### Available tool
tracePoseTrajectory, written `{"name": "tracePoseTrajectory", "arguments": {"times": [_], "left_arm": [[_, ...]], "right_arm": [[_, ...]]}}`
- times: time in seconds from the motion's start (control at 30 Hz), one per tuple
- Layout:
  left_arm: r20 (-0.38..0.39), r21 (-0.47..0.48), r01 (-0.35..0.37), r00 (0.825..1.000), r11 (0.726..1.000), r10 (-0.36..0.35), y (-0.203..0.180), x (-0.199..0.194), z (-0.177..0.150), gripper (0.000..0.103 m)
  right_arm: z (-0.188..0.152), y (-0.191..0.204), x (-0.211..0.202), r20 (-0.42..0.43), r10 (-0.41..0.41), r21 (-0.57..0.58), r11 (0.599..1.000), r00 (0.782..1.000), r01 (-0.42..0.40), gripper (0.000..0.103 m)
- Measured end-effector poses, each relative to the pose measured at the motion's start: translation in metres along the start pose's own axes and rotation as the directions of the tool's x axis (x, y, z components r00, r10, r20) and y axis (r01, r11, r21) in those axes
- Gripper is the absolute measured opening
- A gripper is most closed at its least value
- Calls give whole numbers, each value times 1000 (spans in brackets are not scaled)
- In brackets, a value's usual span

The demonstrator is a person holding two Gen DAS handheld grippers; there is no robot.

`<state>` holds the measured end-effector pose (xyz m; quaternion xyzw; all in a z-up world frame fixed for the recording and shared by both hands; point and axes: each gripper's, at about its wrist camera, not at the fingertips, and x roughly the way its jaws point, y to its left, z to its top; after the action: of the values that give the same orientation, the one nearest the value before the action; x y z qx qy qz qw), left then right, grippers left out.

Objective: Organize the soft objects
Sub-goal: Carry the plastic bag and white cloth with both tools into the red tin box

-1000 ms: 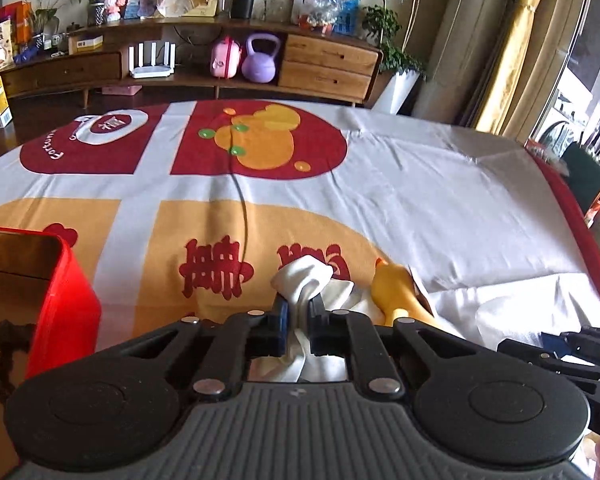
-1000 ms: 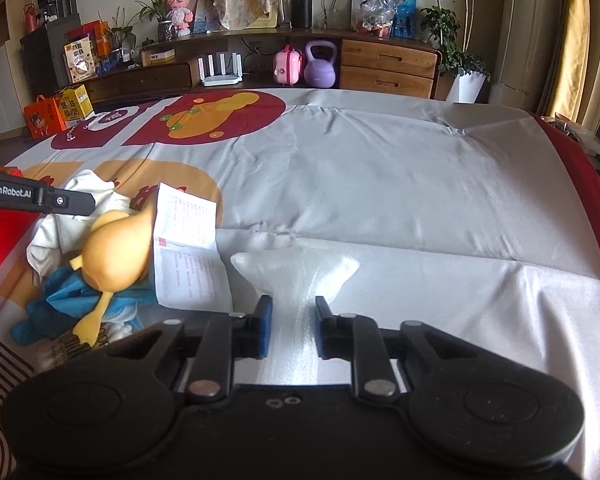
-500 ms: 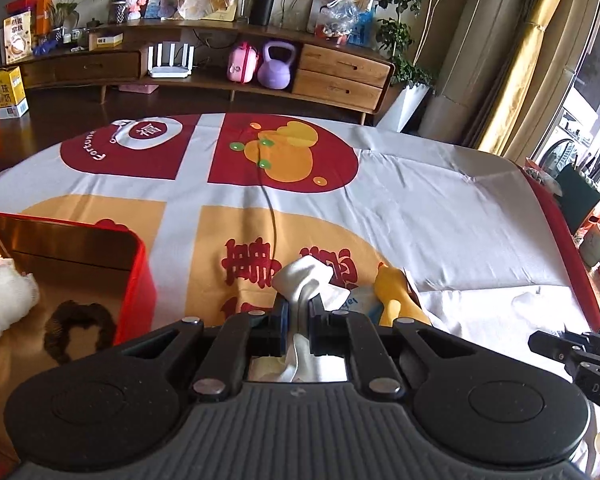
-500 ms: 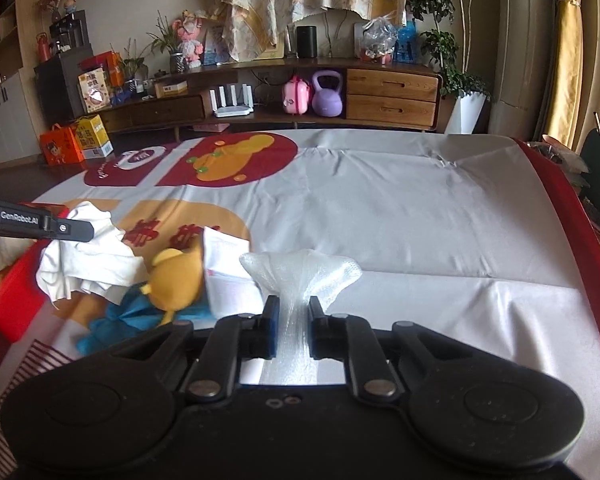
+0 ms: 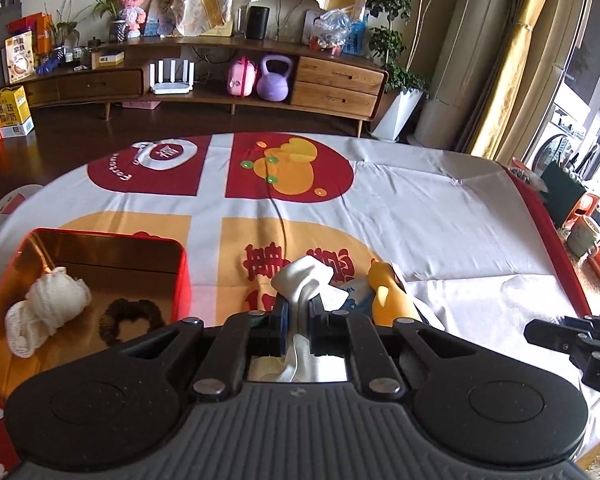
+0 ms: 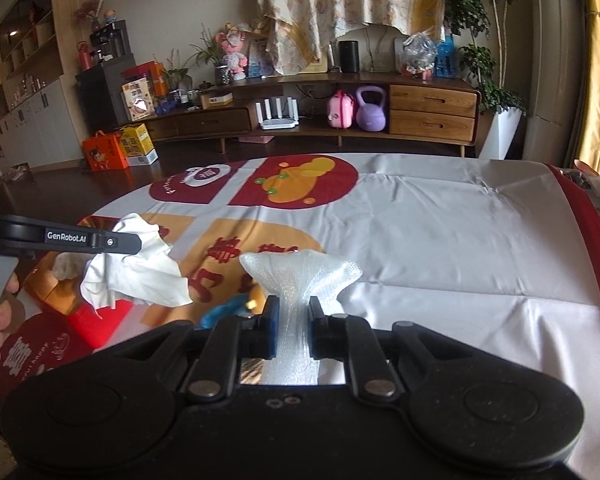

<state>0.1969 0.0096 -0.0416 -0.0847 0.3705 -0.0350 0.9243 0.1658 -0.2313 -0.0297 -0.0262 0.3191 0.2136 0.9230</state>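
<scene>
Between my left gripper (image 5: 298, 314) fingers: white cloth (image 5: 304, 280) pinched tight, lower part hidden behind gripper body. Right gripper (image 6: 293, 318) clamps white mesh wrap (image 6: 300, 270), tail cut off below fingers. Just right of left gripper, yellow plush toy (image 5: 388, 294) and blue fabric (image 5: 354, 296), half hidden. Left of left gripper, red tin (image 5: 182, 276) holds rolled white socks (image 5: 48, 310) and dark hair tie (image 5: 130, 316). Beyond, printed tablecloth (image 5: 420, 216).
</scene>
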Motion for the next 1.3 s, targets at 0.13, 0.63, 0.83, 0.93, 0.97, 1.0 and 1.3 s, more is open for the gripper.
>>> {"name": "tracePoseTrajectory", "arguments": {"times": [0.13,0.63,0.83,0.93,0.97,1.0,1.3], "left_arm": [[6,-1,-2,1000,1000,2,8,-15,1,9],[29,-61,-53,998,997,55,68,-57,6,9],[31,-80,-80,996,994,83,97,-69,3,9],[31,-87,-94,995,992,97,111,-75,4,9],[31,-90,-99,994,991,102,116,-77,4,9],[33,-96,-102,994,990,106,121,-79,4,9],[28,-142,-134,990,981,139,164,-90,6,9]], "right_arm": [[5,19,-1,-8,20,-25,999,1000,-20,12],[27,94,14,-45,112,-115,986,993,-117,12],[39,127,23,-55,139,-155,977,989,-146,12],[45,141,29,-59,156,-164,973,986,-163,12],[48,144,32,-63,165,-162,971,984,-174,12],[50,149,35,-70,177,-158,970,982,-186,12],[66,192,63,-121,222,-168,956,968,-240,12]]}}
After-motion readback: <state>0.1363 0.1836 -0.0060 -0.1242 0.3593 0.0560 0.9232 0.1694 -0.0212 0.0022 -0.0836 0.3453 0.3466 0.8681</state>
